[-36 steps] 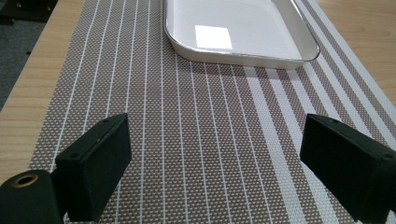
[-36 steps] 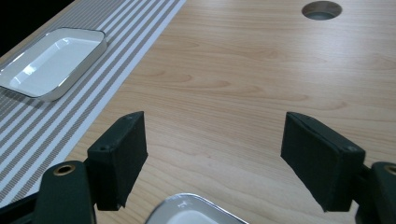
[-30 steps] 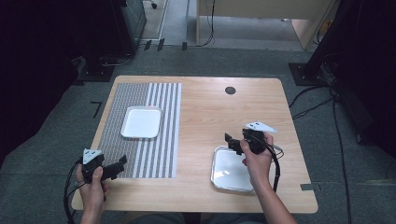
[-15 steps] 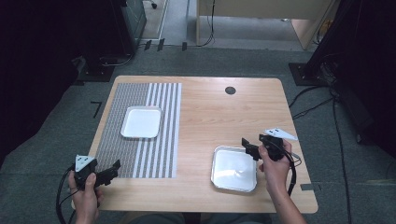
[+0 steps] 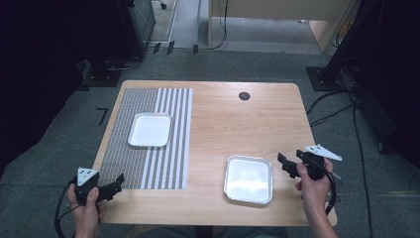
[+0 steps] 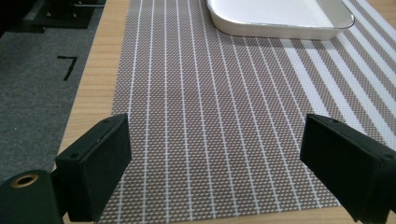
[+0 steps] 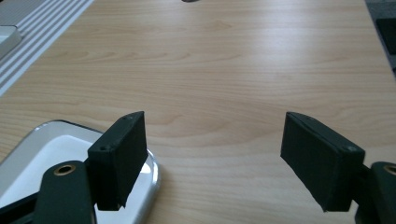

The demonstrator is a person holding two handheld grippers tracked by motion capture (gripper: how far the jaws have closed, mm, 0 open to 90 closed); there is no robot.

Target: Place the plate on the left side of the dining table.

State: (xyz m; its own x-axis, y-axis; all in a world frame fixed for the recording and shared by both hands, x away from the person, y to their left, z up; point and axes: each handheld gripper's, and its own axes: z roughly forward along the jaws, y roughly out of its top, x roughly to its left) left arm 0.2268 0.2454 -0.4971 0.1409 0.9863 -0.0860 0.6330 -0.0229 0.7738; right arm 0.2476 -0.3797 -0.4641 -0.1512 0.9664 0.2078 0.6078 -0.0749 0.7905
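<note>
A white tray (image 5: pixel 150 130) rests on a striped grey placemat (image 5: pixel 148 139) at the table's left. A shiny metal tray (image 5: pixel 248 179) lies on bare wood at the front right. My left gripper (image 5: pixel 117 184) hovers at the placemat's front left corner, open and holding nothing. In the left gripper view its jaws (image 6: pixel 215 163) stand wide over the placemat (image 6: pixel 210 102), with the white tray (image 6: pixel 280 18) well ahead. My right gripper (image 5: pixel 286 164) is just right of the metal tray, open and holding nothing. In the right gripper view its jaws (image 7: pixel 212 154) span bare wood, with the metal tray's corner (image 7: pixel 42 158) under the left jaw.
The wooden table (image 5: pixel 223 124) has a dark round cable hole (image 5: pixel 244 95) near its far edge. Grey carpet, black cables (image 5: pixel 327 106) and dark equipment stands surround the table. Bare wood lies between the placemat and the metal tray.
My right hand has moved right, from above the metal tray to just beyond its right rim. My left hand has drifted a little toward the front left corner.
</note>
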